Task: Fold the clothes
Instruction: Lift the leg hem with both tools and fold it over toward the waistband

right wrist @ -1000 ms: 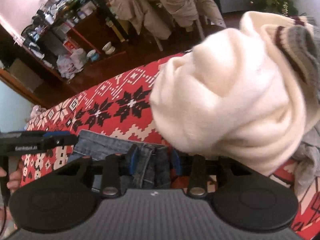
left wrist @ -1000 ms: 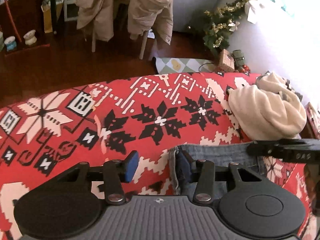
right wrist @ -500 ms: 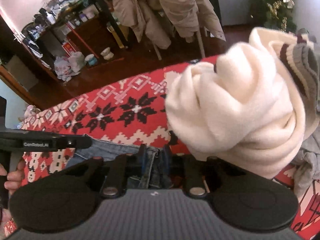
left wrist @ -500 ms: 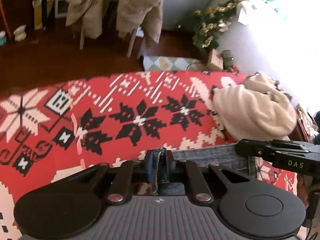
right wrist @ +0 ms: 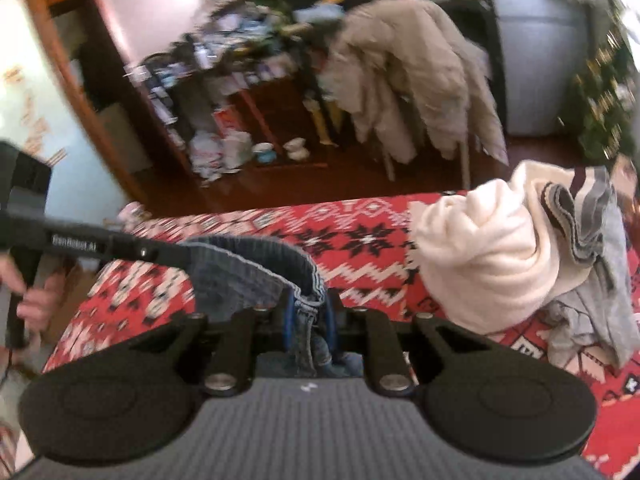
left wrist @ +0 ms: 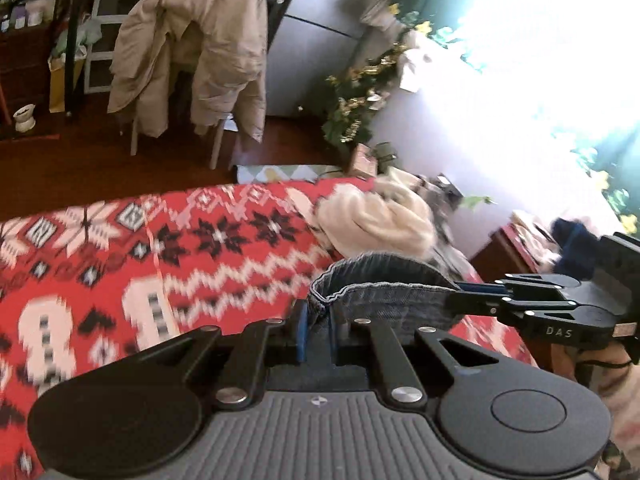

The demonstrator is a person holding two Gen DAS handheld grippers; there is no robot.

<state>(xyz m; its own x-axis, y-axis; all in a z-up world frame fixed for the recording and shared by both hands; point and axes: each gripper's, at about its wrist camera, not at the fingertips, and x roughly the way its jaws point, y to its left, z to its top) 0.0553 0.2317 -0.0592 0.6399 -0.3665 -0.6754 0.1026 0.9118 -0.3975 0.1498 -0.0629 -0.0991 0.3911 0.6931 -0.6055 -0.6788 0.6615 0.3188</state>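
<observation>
Jeans held by the waistband between two clenched grippers

Denim is pinched at two points of one edge: the left gripper (left wrist: 318, 326) is clamped on one end of the jeans (left wrist: 384, 292), and the right gripper (right wrist: 310, 322) is clamped on the other end of the same hem-stitched band, so that the cloth spans the gap between them in a shallow arch. In the left wrist view the right gripper (left wrist: 476, 290) is seen side-on with the band running into its closed fingers; in the right wrist view the left gripper (right wrist: 160, 254) is seen likewise, with a hand (right wrist: 30, 300) wrapped on its handle. The band is held above the red patterned blanket (left wrist: 208, 256), and the rest of the garment falls out of sight below the gripper bodies, so its length and lie cannot be told. A two-point grip of this kind is judged to be chosen so that the fabric hangs straight and its edges can be matched. Whether the jeans are being raised to be laid out or carried over into a fold cannot be settled from these views. A cream fleece garment (right wrist: 476, 256) lies bunched on the blanket beside a grey garment (right wrist: 600, 300), both well clear of the denim, presumably kept aside so that the bare stretch of blanket is left free as a folding surface
</observation>
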